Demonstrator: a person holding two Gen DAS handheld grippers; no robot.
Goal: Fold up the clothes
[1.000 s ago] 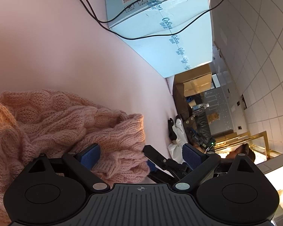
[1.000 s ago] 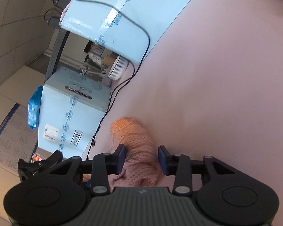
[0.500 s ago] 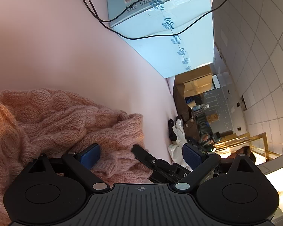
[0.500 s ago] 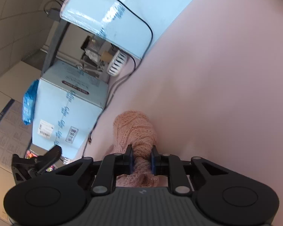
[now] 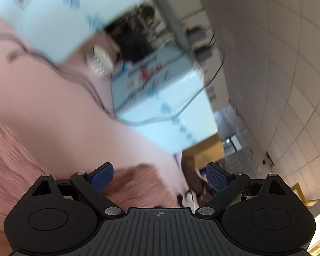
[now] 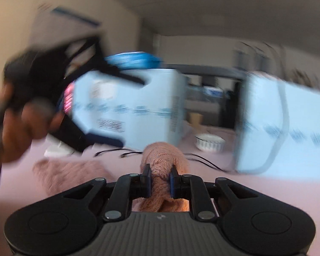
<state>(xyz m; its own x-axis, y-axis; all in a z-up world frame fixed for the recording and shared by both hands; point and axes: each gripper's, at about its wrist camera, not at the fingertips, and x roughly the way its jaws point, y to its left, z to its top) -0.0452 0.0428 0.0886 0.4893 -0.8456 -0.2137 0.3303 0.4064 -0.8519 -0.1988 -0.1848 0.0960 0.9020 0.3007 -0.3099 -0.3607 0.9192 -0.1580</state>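
Left view: left gripper (image 5: 160, 178) is wide apart, now off the pink sweater (image 5: 12, 170) on the table. Right view: right gripper (image 6: 159, 180) just clamped 1 sweater end (image 6: 162, 160) and lifted it, so the fold's starting.

My left gripper (image 5: 159, 176) stands wide apart — its blue pads (image 5: 101, 177) press on nothing. Below and between them lies a blurred fold of the pink knit sweater (image 5: 136, 188), with more of it at the left edge. Beyond stretches the pink table (image 5: 53, 111). Pale blue boxes (image 5: 160, 98) sit at its far side — a dark cable (image 5: 202, 89) loops over one. White wall tiles (image 5: 288, 64) fill the right.
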